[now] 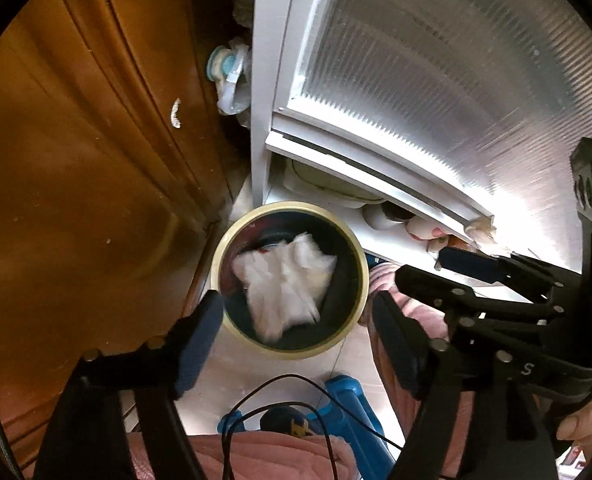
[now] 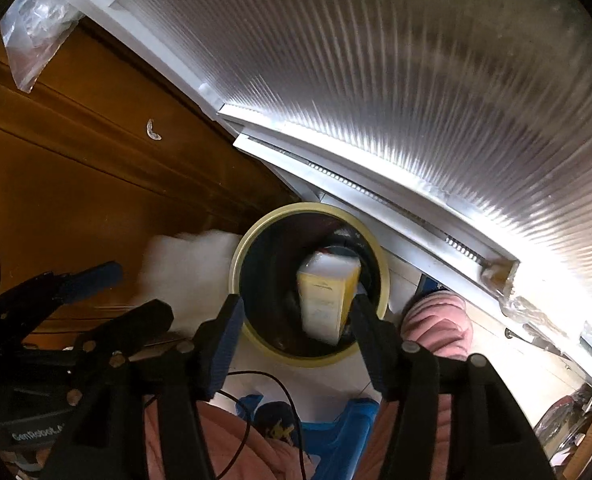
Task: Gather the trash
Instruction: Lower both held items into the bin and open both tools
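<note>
A round bin (image 1: 360, 276) with a cream rim and dark inside stands on the floor below both grippers. My left gripper (image 1: 296, 300) hangs open over its mouth, and a crumpled white tissue (image 1: 287, 284) lies blurred and loose between and below the fingers. In the right wrist view the bin (image 2: 316, 360) sits under my right gripper (image 2: 296, 304), also open. A yellow and white carton (image 2: 328, 300), blurred, is in the bin's mouth, close to the right finger but not pinched. The tissue (image 2: 187, 268) shows beside the left gripper (image 2: 135, 290). The right gripper (image 1: 424, 266) appears at the right of the left wrist view.
A brown wooden cabinet door (image 1: 75, 160) stands left of the bin. A white-framed ribbed translucent panel (image 1: 436, 80) rises behind it. A blue plastic stool (image 1: 348, 404), a black cable (image 1: 279, 384) and pink clothing (image 2: 440, 320) lie close in front. A plastic bag (image 1: 231, 80) is wedged in the gap.
</note>
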Demonstrator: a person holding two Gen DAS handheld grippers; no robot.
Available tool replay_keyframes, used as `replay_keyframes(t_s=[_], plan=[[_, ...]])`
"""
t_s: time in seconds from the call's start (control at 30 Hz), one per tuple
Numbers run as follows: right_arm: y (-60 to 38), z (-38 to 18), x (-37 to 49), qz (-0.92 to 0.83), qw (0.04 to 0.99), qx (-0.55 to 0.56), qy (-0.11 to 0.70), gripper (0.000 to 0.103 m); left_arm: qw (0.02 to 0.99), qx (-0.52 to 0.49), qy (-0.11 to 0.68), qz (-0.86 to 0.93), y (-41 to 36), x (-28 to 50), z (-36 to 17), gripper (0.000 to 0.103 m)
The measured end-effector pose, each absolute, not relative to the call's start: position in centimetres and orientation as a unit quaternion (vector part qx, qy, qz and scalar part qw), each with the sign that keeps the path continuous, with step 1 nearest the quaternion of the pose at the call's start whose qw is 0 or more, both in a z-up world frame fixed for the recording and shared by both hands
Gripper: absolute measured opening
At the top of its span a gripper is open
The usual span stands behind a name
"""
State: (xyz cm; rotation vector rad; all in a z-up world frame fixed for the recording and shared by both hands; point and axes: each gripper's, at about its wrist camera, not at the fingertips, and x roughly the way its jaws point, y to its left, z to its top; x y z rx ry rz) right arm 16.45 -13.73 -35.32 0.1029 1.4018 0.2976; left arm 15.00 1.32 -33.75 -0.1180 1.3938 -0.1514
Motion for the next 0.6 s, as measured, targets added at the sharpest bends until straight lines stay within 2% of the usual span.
replay_keyframes(t_s=[0.6], plan=[[-14.1, -28.8, 12.9, 0.132, 0.788, 0.043, 0.6, 0.056, 0.788, -0.035, 0.608, -0.083, 0.4, 11.7, -25.9, 0.089]])
